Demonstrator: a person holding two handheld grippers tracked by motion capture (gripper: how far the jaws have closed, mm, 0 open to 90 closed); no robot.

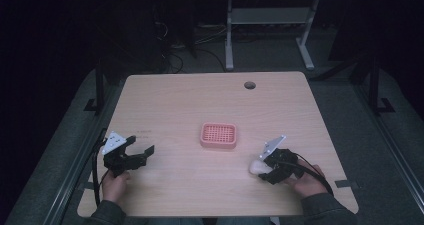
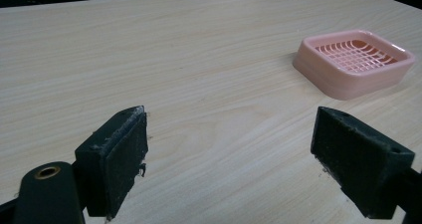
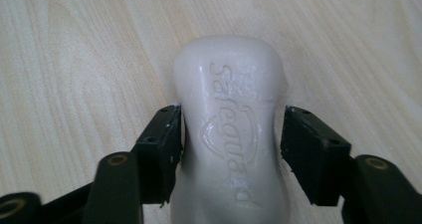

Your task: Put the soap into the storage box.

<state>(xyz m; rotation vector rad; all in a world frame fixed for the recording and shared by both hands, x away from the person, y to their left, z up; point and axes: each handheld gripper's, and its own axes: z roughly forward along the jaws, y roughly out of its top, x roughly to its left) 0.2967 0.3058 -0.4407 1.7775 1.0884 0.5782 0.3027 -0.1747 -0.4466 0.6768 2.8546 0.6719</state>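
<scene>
Soap [image 3: 231, 134] lies lengthwise between right gripper [image 3: 231, 144] jaws, barely apart from its waist; left gripper [image 2: 229, 164] gapes, holding nothing, near the dish [image 2: 356, 59].

Pink grid-patterned dish [image 1: 218, 136], white soap [image 3: 231, 134] (embossed).

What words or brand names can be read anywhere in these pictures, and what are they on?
"Safeguard": pressed in raised letters, above a shield emblem, into the top of the white soap bar lying on the table between the right gripper's fingers.
A faint dark mark on the tabletop left of the pink soap dish: too small to read.
Nothing readable on the dish or on the left gripper.
</scene>
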